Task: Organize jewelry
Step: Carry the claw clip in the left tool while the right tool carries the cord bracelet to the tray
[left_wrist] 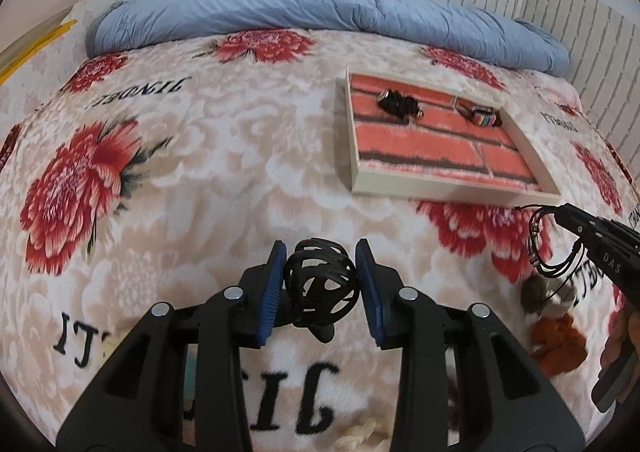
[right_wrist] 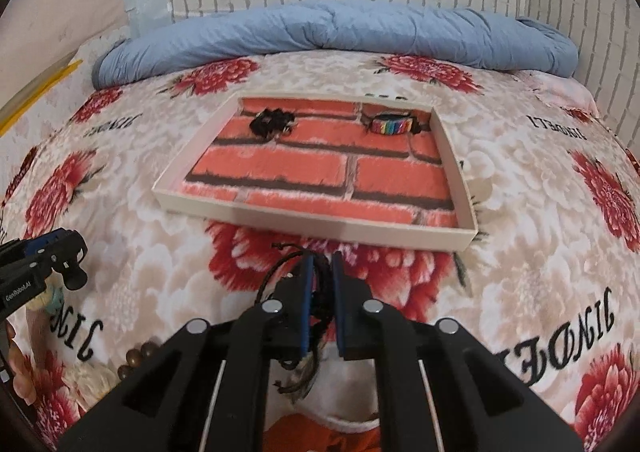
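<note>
A shallow tray (right_wrist: pixel 452 167) lies on the blanket; beyond it nothing matters. Short of its near rim, a springy coiled black bracelet (left_wrist: pixel 320 284) is pinched by the left gripper (left_wrist: pixel 322 292). A limp, probably light cord bracelet (right_wrist: pixel 316 284) is clamped by the right gripper (right_wrist: pixel 320 304), best held mid-loop.

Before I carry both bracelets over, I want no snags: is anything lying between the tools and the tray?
Nothing visible does. Only bare floral blanket lies between each loaded tool and the tray; its near half is free, with two bracelets at the far wall.
</note>
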The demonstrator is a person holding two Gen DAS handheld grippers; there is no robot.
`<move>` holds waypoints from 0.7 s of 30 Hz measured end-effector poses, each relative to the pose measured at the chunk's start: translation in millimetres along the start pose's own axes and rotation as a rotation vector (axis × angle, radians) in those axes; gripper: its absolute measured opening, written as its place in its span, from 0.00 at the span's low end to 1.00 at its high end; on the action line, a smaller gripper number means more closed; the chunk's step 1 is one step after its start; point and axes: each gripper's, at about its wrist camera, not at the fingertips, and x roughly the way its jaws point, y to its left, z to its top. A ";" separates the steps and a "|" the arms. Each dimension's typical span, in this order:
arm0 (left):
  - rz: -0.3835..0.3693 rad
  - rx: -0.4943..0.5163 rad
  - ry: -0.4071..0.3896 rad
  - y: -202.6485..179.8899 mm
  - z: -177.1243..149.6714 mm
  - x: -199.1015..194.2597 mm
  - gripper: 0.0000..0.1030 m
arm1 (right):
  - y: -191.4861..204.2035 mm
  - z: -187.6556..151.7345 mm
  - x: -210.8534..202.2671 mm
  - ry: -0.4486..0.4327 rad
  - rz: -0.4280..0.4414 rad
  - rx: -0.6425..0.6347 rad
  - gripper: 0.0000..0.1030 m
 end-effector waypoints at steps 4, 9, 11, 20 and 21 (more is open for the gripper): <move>0.002 0.006 -0.007 -9.9 19.1 4.3 0.33 | -10.0 18.7 0.9 -0.017 0.002 0.016 0.09; 0.001 0.021 -0.023 -25.5 45.6 12.2 0.33 | -21.9 44.5 6.9 -0.044 -0.009 0.018 0.09; -0.008 0.021 -0.028 -33.0 58.4 17.9 0.33 | -27.5 53.5 11.9 -0.048 -0.010 0.025 0.09; -0.029 0.030 -0.024 -66.6 101.0 58.2 0.34 | -51.3 94.7 51.5 -0.055 -0.022 0.050 0.09; -0.028 0.032 -0.022 -71.3 107.1 66.2 0.34 | -53.4 97.7 55.2 -0.057 -0.024 0.052 0.09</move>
